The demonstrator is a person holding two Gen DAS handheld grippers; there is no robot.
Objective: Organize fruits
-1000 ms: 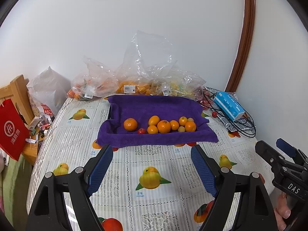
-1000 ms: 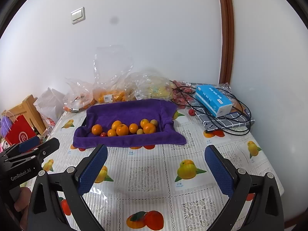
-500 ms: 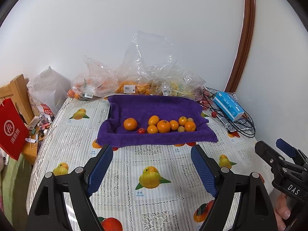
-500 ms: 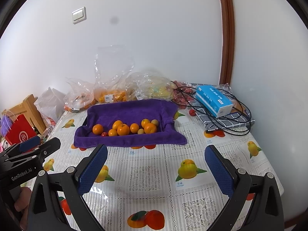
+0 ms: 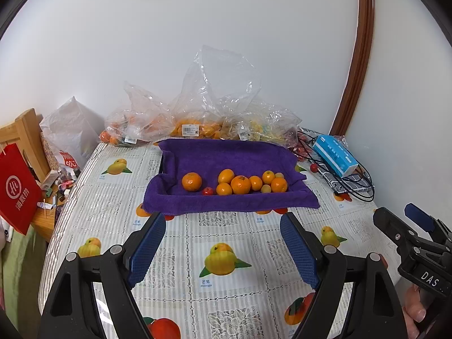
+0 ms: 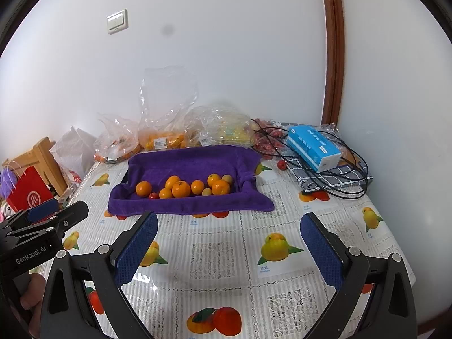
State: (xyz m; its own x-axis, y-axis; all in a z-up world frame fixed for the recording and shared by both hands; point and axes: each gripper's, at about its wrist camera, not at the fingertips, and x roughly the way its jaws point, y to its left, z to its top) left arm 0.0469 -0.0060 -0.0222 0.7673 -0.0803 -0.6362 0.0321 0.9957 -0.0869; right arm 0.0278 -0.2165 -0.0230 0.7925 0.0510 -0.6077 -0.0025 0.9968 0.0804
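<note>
Your left gripper (image 5: 223,243) fingers spread wide and empty above the fruit-print tablecloth (image 5: 226,288), your right gripper (image 6: 228,243) likewise spread, holding nothing, oranges (image 5: 240,184) clustered ahead on the purple towel (image 5: 226,155), bagged fruit (image 5: 195,128) behind it by the wall

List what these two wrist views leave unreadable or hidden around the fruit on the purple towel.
- Container under the purple towel: covered by the cloth in both views.
- Fruit in the clear plastic bags: blurred by crinkled film, kinds unclear.
- Bag price labels: too small to read.
- Small pale fruits: too small to identify.
</note>
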